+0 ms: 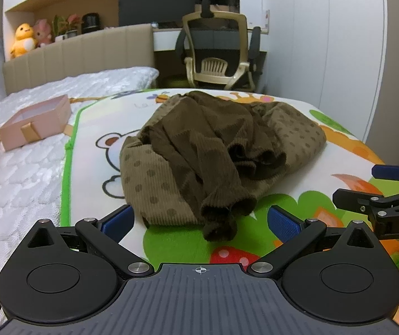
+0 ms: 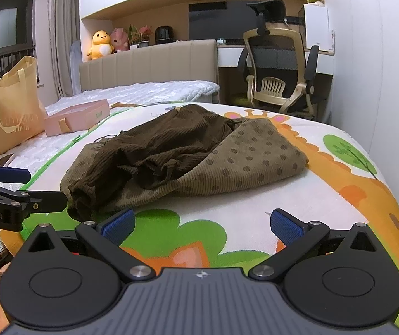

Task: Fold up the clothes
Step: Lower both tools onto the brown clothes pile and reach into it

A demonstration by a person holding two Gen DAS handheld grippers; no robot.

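Plainly, jaws: both pairs stand wide apart with nothing between them; the left gripper and the right gripper each show two blue pads spread to the sides.
Left pads: the near-side pad sits just beside the garment's front hem, not touching so far as the view tells.
Between the left jaws: a dark ribbed sleeve cuff lies just ahead of the gap, curled and rumpled.
Right jaws: over bare play mat, with the garment ahead and to their left.
Task's thing: a brown corduroy top in a crumpled heap ahead of both grippers, on the cartoon-printed mat.
Its look: a lighter, dotted body and darker plain sleeves bunched across the middle; nothing lies flat.
Step in hand: seemingly the very start, the approach before a first grasp; no fold is made.
Next move calls for: likely closing on the cuff or hem and drawing the sleeves out to spread the top flat.
Further out: a pink box far left of the jaws.
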